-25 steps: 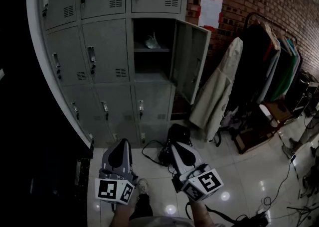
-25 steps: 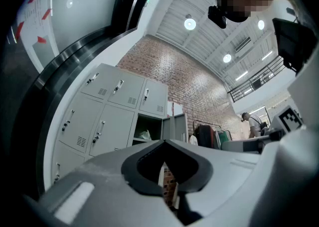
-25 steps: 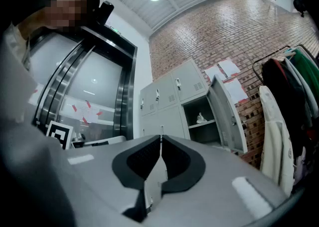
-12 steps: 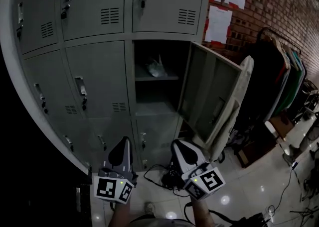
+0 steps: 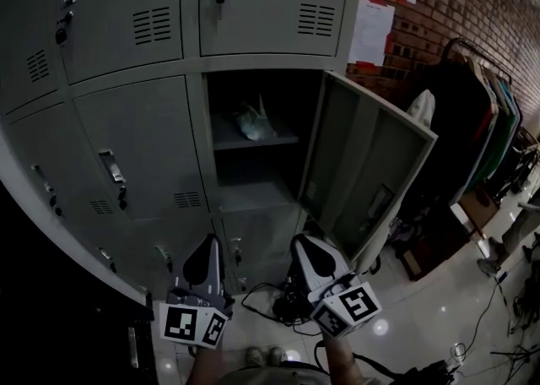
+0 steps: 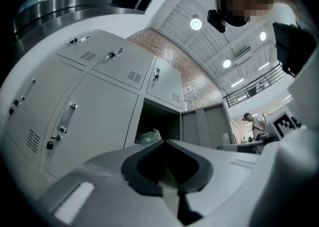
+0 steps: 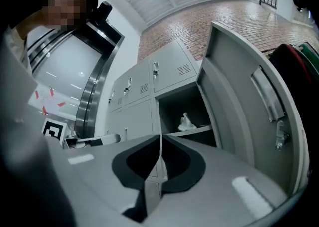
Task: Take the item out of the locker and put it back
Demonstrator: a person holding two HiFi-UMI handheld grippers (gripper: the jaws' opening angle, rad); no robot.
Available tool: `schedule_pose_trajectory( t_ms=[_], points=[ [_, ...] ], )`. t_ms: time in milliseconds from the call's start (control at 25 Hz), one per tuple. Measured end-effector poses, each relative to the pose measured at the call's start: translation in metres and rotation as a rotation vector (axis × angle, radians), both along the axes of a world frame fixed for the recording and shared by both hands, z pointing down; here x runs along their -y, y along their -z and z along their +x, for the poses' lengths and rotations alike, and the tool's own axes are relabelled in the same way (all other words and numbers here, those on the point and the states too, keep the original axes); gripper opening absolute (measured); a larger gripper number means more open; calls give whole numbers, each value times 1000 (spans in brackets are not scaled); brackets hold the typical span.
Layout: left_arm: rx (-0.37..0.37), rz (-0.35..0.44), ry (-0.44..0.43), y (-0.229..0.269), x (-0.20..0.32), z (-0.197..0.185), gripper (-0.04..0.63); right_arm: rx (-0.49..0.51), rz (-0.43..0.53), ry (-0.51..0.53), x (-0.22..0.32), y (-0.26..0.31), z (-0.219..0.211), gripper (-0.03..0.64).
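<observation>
The item, a pale crumpled plastic bag (image 5: 253, 122), lies on the shelf of the open locker (image 5: 221, 197) in the middle row. The locker's grey door (image 5: 371, 174) swings out to the right. Both grippers are held low in front of the lockers, below the opening and apart from the bag. My left gripper (image 5: 207, 241) is shut and holds nothing; my right gripper (image 5: 302, 241) is likewise shut and holds nothing. In the left gripper view the bag (image 6: 149, 135) shows just above the shut gripper (image 6: 164, 142). In the right gripper view the bag (image 7: 187, 121) sits beyond the shut gripper (image 7: 160, 136), with the door (image 7: 249, 101) at right.
Closed lockers (image 5: 139, 155) surround the open one. Coats hang on a rack (image 5: 472, 122) at right by the brick wall (image 5: 472, 3). A dark bag and cables (image 5: 283, 303) lie on the tiled floor under the grippers. A person (image 6: 256, 124) stands far off.
The lockers have grown larger in the head view as I and both grippers came closer to the open locker. Both grippers stay shut side by side.
</observation>
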State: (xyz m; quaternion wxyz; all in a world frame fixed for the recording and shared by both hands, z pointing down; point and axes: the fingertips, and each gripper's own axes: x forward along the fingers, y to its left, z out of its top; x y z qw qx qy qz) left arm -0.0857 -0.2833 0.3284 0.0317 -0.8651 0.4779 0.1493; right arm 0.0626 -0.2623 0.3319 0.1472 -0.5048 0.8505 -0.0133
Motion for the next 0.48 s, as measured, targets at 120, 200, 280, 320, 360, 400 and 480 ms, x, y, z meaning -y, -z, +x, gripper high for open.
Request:
schedule_pose_trajectory(
  t_ms=[120, 200, 280, 320, 360, 400, 480],
  points=[
    [-3, -2, 17, -1, 9, 3, 6, -35, 0, 3, 12, -1, 4, 3],
    [-3, -10, 26, -4, 12, 4, 6, -21, 16, 10, 18, 4, 5, 3],
    [0, -12, 40, -4, 15, 3, 6, -13, 38, 15, 29, 15, 5, 4],
    [2, -11, 47, -4, 16, 2, 6, -31, 43, 7, 38, 19, 5, 3],
    [5, -12, 54, -4, 18, 1, 6, -49, 45, -1, 50, 24, 5, 5],
    [7, -13, 59, -5, 19, 1, 6, -58, 40, -3, 64, 29, 3, 15],
    [10, -20, 64, -7, 22, 1, 6, -39, 12, 12, 100, 41, -3, 287]
  ],
)
